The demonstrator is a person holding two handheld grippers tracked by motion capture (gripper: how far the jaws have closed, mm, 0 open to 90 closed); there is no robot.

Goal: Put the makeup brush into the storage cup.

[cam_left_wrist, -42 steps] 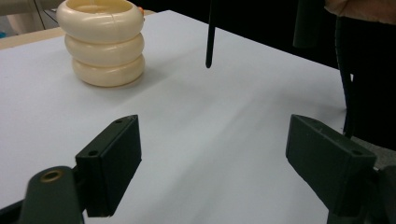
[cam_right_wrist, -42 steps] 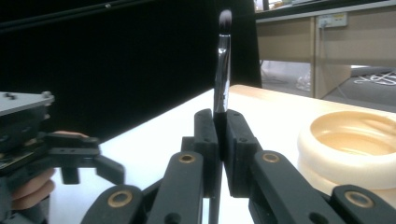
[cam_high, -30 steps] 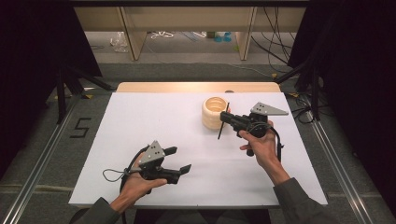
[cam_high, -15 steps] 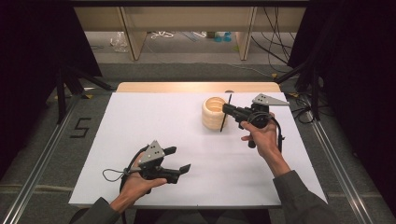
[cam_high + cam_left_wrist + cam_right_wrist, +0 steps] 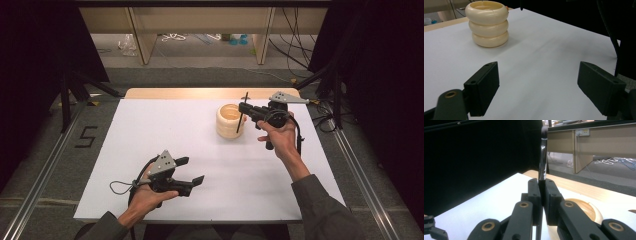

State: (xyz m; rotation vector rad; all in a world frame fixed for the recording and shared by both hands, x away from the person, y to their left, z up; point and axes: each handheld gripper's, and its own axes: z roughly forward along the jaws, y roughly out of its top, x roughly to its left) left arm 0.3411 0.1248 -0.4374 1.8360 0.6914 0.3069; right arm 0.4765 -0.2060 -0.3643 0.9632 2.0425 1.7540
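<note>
The brush (image 5: 242, 111) is standing nearly upright in the right gripper (image 5: 244, 108), pinched at mid-handle, its lower end hanging just over the near rim of the cup (image 5: 230, 121). To seat it well, the person should be keeping it vertical and centring it over the mouth (the ribbed wall could catch the tip) before easing the jaws apart. The left gripper (image 5: 192, 170) is resting wide and empty, well off toward the table's (image 5: 165, 130) front edge.
</note>
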